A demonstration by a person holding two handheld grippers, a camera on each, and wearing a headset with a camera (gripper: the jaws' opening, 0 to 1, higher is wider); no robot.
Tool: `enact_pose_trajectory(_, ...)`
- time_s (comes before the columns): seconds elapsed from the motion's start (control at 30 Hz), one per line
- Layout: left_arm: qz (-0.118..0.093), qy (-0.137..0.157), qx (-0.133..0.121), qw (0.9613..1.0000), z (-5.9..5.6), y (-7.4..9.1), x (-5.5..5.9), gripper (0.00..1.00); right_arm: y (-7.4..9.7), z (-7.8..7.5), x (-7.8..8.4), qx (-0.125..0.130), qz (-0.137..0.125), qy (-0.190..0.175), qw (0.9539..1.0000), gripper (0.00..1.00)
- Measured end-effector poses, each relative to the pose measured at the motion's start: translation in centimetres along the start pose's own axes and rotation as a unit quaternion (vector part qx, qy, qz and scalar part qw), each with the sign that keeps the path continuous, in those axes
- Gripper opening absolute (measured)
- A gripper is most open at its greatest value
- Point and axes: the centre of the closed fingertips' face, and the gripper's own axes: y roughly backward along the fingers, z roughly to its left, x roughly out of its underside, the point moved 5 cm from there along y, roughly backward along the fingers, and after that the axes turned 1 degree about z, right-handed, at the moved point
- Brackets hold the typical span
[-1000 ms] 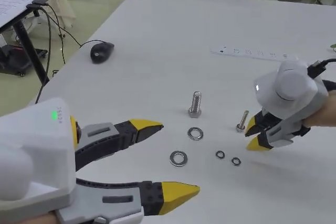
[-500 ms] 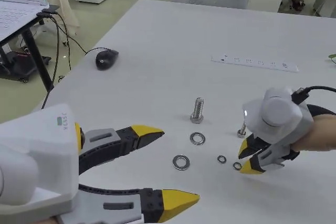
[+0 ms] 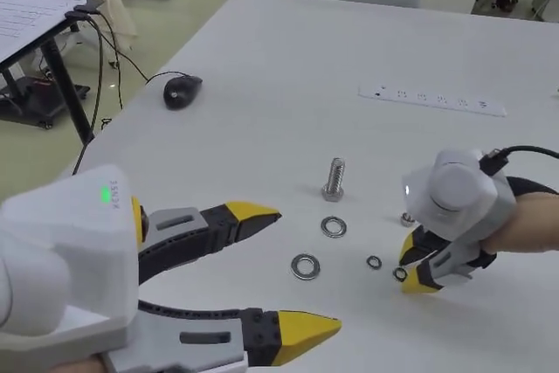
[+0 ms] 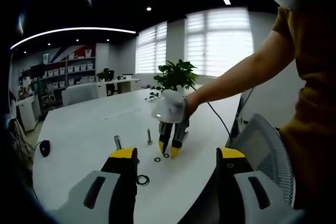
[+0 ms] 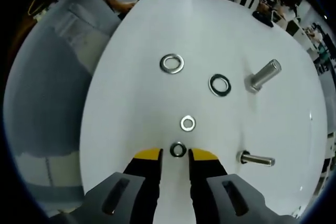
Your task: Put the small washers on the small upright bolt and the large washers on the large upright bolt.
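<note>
Nearest, the left gripper (image 3: 308,269) is hovering low over the white table (image 3: 262,58), its jaws standing wide apart and carrying nothing. Just beyond its yellow tips, the two large washers (image 5: 171,63) are lying flat, near each other. To their right the right gripper (image 3: 410,266) is pointing down at the tabletop. Its jaws are standing narrowly apart with one small washer (image 5: 178,149) lying right at their mouth, framed by the tips but, as far as I can tell, not yet pinched. The second small washer (image 5: 187,124) is lying just past it.

That little ring is looking like thin, hard, slick metal, almost weightless. I'm guessing it will skate or flip if squeezed off-centre, so the tips should be closing across its outer edge from opposite sides.

Behind the right gripper the small bolt (image 5: 255,159) is standing on its head, largely hidden in the head view. The large bolt (image 3: 334,179) is standing upright, apart to its left. Farther back, a power strip (image 3: 432,100) and a mouse (image 3: 182,92) are lying on the table.
</note>
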Motion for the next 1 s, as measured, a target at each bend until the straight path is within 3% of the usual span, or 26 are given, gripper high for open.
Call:
enact_pose_trajectory(0.4,0.003,0.002,-0.006,1.0000,0.19,-0.20,0.09,0.60,0.06,0.02,-0.13,0.001,0.005,0.023,0.9997,0.15)
enact_pose_trajectory(1.0,0.010,-0.002,0.001,1.0000,0.19,-0.26,-0.03,0.60,0.09,0.11,-0.08,-0.008,0.016,0.012,0.9998,0.12)
